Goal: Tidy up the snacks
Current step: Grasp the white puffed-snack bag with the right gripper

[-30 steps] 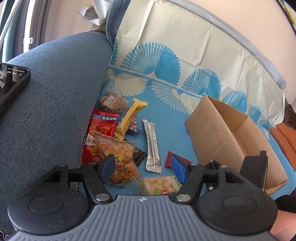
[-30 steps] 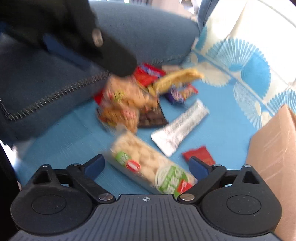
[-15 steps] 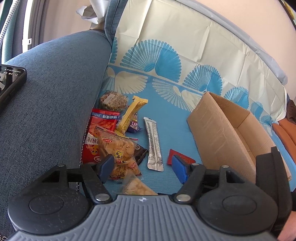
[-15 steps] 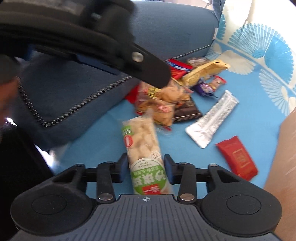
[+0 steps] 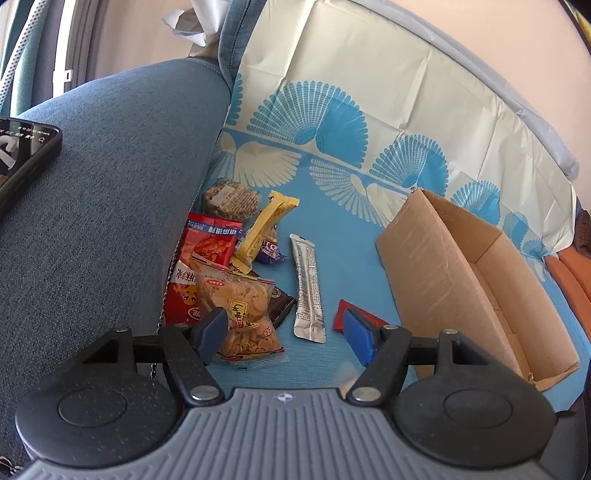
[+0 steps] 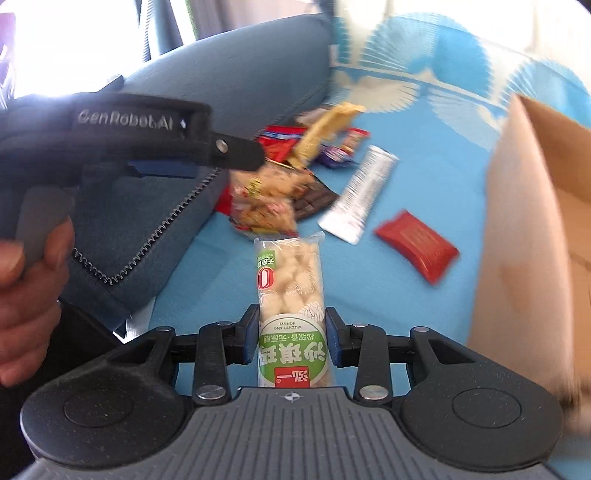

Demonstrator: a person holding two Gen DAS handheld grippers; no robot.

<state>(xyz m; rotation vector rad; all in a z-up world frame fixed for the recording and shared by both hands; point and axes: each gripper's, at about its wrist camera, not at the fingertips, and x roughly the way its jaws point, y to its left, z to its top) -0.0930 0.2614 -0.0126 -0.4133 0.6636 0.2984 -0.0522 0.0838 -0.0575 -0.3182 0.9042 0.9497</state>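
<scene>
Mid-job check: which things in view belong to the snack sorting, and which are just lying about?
Part of the job:
- green-label snack pack, clamped in the right gripper
- cardboard box
- silver sachet
- red packet
- snack pile by the cushion
- left gripper, open

Just lying about:
- phone on the blue cushion
- crumpled paper

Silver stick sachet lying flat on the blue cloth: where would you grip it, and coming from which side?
Grip the silver sachet across its narrow width near mid-length, coming from above. It lies flat and apart from the snack pile, with bare blue cloth along both long edges, probably leaving room for the fingers.
</scene>
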